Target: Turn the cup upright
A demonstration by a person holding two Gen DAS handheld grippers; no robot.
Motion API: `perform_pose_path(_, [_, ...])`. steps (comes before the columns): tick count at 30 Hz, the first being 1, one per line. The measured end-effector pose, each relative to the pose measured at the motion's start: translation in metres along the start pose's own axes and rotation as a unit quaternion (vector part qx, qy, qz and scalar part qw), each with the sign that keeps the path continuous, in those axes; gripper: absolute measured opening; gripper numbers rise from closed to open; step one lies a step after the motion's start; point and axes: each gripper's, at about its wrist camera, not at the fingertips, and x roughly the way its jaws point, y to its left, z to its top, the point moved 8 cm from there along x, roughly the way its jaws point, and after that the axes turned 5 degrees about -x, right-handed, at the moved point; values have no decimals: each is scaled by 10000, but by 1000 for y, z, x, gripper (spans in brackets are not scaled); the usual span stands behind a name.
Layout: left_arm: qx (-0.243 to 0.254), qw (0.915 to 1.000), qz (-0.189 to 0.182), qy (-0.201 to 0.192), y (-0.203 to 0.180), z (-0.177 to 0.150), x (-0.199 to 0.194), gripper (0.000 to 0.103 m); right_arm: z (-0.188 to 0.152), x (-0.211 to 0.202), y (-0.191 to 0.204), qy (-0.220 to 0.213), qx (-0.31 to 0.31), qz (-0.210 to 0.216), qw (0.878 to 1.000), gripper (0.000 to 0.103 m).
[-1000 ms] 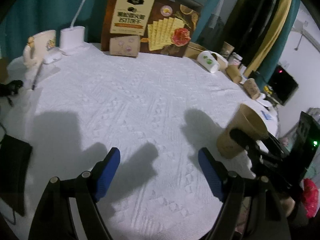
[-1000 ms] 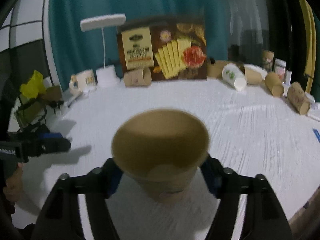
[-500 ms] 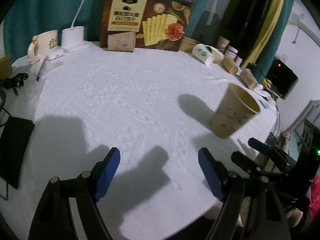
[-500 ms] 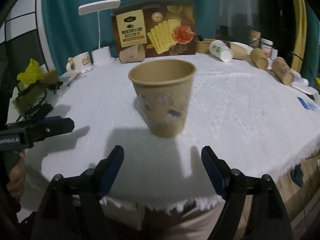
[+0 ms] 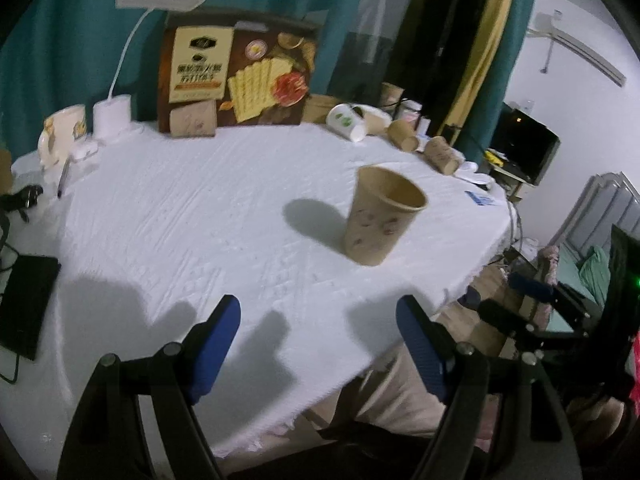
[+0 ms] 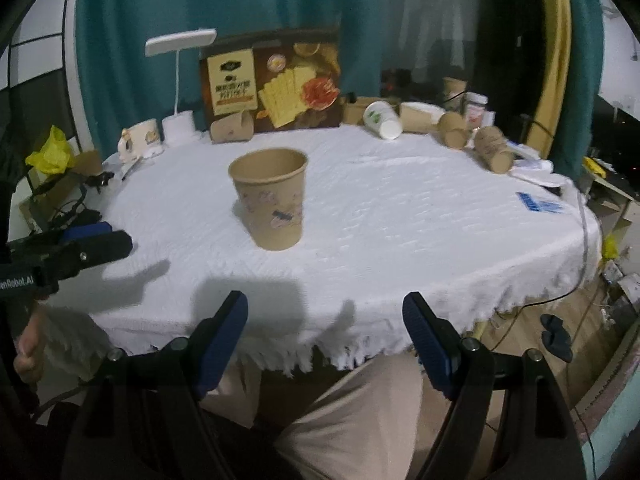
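A brown paper cup (image 5: 378,216) with a pink pattern stands upright, mouth up, on the white tablecloth (image 5: 200,220); it also shows in the right wrist view (image 6: 272,204). My left gripper (image 5: 318,338) is open and empty, above the table's front edge, well short of the cup. My right gripper (image 6: 324,330) is open and empty, off the table's front edge, with the cup ahead and to its left. In the left wrist view the right gripper (image 5: 520,300) shows at the right, beyond the table edge. In the right wrist view the left gripper (image 6: 84,244) shows at the left.
A cracker box (image 6: 276,84), a white desk lamp (image 6: 180,80) and a mug (image 6: 140,142) stand at the back. Several paper cups (image 6: 472,140) lie on their sides at the back right. A black flat item (image 5: 24,300) lies at the left. My legs (image 6: 360,420) are below the edge.
My right gripper has let go of the cup, opened and pulled back off the table edge. The cup stays upright. My left gripper has drawn back too.
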Motion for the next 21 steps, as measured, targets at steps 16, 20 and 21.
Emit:
perform_pose_path(16, [978,9896,82,-1048,-50,44,-57,96,29,-72,-35,-532,346,-389,9972,80])
perform_pose_path(20, [1084,9848,36,-1353,-60,62,-74,96,38,-86,-40,-663,404,-467,9959,80])
perform_pose_path(21, [1107,9836,26,-1426,-62,66,-78,97,42,-91,-42,-724,424,-480,9953,80])
